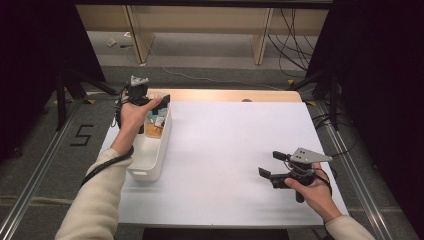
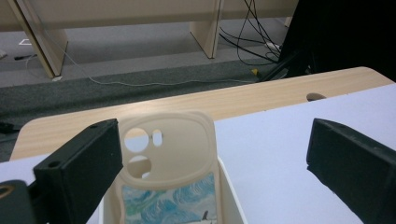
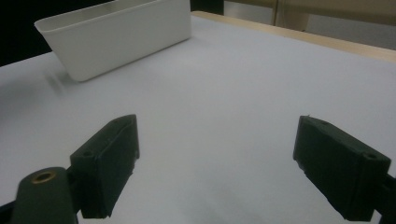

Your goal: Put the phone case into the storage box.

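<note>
At the worktop's left edge we hold our left gripper (image 1: 150, 104), jaws spread, over the white bin (image 1: 161, 150); a cream phone case (image 2: 170, 172) stands inside, near one jaw. Closing off-centre could tip it. Our right gripper (image 1: 272, 165) idles, jaws spread, near the right edge. No readable writing.

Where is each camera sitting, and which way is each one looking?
High view: sits above the person's side, looking forward and down on the white table; both forearms, the left gripper and right gripper show.
Left gripper view: rides the left gripper, looking past its open jaws at a phone case standing in the bin, the floor beyond.
Right gripper view: rides the right gripper, looking low across the table between open jaws.
Shared: the white bin appears in the high and right gripper views.
</note>
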Tool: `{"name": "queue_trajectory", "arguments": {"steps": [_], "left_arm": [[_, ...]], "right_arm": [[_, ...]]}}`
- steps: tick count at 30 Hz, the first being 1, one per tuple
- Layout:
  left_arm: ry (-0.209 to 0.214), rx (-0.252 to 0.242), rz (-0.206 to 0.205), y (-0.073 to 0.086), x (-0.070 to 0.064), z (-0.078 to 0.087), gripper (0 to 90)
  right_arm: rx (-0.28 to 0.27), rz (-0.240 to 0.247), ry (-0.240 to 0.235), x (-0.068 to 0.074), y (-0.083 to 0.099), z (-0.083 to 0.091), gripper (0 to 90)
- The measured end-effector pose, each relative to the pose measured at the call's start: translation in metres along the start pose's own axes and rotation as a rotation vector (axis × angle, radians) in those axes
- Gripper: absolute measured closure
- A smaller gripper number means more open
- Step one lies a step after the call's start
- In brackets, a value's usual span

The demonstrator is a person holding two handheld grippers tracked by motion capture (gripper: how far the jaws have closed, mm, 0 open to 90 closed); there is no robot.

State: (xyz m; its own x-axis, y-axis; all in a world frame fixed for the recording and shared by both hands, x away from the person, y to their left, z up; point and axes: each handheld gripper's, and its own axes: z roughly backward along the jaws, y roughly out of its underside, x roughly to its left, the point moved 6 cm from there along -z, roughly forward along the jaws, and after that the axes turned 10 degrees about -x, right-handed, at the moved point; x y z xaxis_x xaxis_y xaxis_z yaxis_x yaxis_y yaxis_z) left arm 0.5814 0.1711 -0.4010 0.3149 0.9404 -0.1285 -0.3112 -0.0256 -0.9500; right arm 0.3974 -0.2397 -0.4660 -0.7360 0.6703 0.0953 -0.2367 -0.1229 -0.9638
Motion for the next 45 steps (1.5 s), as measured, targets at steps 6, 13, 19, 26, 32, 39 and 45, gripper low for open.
{"name": "queue_trajectory", "arguments": {"steps": [6,13,19,26,32,39,45], "left_arm": [[0.021,0.014,-0.008,0.005,-0.003,0.008,3.7],[0.04,0.015,-0.016,0.01,-0.006,0.017,4.4],[0.064,0.015,-0.038,0.013,-0.01,0.025,5.2],[0.089,-0.001,-0.035,0.018,-0.016,0.034,5.5],[0.114,-0.025,-0.057,0.021,-0.023,0.044,6.2],[0.147,-0.033,-0.064,0.024,-0.031,0.052,6.3],[0.182,-0.035,-0.065,0.031,-0.037,0.062,6.2]], "right_arm": [[-0.001,-0.001,0.0,0.0,0.0,0.0,15.3],[-0.002,-0.001,0.0,0.0,0.0,0.0,15.3],[0.001,0.0,0.003,-0.001,0.0,0.0,15.3],[-0.002,0.0,0.004,-0.001,0.0,0.0,15.3],[-0.002,-0.002,0.008,-0.002,0.0,0.001,15.3],[-0.002,-0.003,0.011,-0.002,-0.001,0.001,15.3],[0.0,-0.005,0.01,-0.002,0.0,0.0,15.3]]}}
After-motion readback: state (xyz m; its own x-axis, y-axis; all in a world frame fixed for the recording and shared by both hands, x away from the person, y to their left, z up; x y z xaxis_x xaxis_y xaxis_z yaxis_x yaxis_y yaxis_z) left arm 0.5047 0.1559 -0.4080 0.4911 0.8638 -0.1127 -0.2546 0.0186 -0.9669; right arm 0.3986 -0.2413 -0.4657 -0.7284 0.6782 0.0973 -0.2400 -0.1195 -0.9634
